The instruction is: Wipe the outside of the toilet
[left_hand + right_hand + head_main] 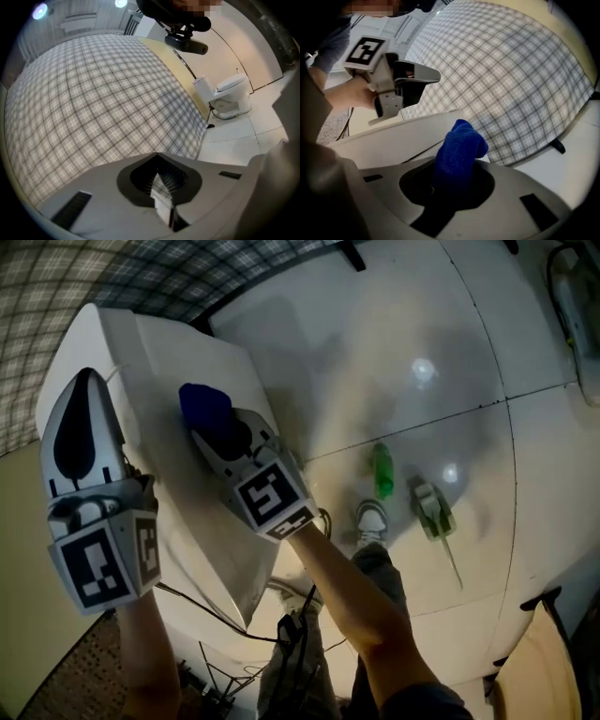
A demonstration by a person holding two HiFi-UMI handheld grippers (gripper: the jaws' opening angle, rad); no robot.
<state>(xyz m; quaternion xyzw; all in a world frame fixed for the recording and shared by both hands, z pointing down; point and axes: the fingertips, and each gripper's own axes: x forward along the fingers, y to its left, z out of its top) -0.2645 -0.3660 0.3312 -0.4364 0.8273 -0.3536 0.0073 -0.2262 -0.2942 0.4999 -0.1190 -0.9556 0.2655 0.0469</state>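
Observation:
The white toilet body (178, 352) fills the left of the head view, against a plaid wall (141, 273). My right gripper (208, 413) is shut on a blue cloth (204, 404), which rests on the toilet's sloping white surface. In the right gripper view the blue cloth (459, 150) sticks up from the jaws over the white surface (393, 140). My left gripper (80, 423) is held at the toilet's left edge, jaws together with nothing in them. In the left gripper view it (161, 185) faces the plaid wall (93, 103).
On the white tiled floor (422, 352) lie a green bottle (382, 470) and a pale green tool (433, 512), near the person's shoe (371, 518). Dark cables (206, 610) run below the toilet. A small white toilet (229, 96) shows far off in the left gripper view.

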